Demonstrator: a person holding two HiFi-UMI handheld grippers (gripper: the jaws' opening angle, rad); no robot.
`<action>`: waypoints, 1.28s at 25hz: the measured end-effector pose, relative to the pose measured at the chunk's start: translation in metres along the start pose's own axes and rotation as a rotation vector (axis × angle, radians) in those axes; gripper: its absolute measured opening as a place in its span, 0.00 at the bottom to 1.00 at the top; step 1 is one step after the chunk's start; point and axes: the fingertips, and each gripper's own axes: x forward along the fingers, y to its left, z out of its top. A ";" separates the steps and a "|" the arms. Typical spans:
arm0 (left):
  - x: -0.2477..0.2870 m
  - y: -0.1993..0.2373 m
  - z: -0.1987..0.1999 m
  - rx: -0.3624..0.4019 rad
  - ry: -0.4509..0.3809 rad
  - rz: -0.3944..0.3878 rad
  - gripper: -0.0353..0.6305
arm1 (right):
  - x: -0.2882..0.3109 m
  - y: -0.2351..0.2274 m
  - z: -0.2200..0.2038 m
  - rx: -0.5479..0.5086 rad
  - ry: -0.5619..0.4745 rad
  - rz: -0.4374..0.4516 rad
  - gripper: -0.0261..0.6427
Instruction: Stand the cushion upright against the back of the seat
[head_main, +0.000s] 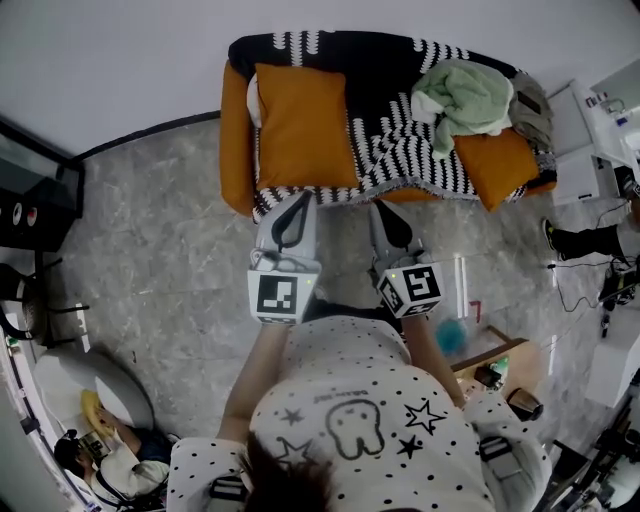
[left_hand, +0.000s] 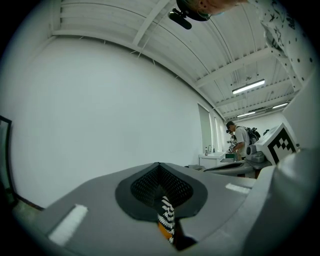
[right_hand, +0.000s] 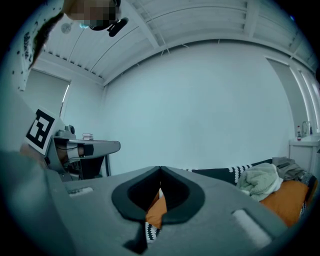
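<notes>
Well, left claw (head_main: 298, 200) and right claw (head_main: 385, 212) are both closed, empty (square-marker cubes), near the big cushion (head_main: 305, 125)

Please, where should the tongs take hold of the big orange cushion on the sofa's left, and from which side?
Probably the near edge of the orange cushion, coming from the open front of the sofa. The cushion seems to lie flat, and that edge faces the left tongs.
</notes>
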 end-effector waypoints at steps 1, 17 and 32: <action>0.007 0.003 0.000 -0.004 0.002 -0.010 0.05 | 0.006 -0.002 0.000 0.001 0.004 -0.007 0.04; 0.135 0.057 0.003 0.020 -0.005 -0.205 0.04 | 0.106 -0.017 0.021 0.003 0.002 -0.136 0.04; 0.155 0.117 0.007 0.043 -0.022 -0.141 0.04 | 0.174 -0.017 0.036 -0.006 -0.013 -0.110 0.04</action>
